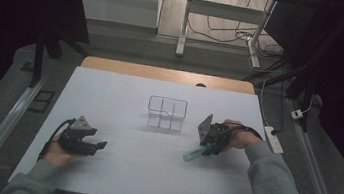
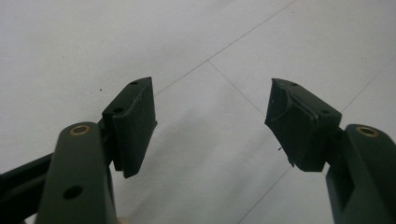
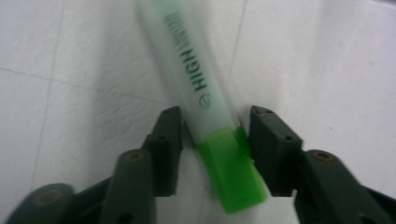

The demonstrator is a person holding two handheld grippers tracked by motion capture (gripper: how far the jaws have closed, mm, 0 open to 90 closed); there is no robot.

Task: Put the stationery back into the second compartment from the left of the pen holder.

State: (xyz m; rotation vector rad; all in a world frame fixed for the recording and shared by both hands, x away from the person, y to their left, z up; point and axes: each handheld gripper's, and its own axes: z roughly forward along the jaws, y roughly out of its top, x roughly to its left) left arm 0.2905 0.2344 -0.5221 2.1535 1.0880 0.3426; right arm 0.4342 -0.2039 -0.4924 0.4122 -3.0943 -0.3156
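The right claw has its jaws closed around a green highlighter near its cap, low over the table. The left claw rests open and empty. The likely next move is to lift the highlighter toward the clear organizer just beyond.

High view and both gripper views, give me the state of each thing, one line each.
Left gripper: open, nothing between its fingers, over the white table.
Right gripper: shut on the green highlighter, gripped near its green end.
Clear organizer: upright, apparently empty.
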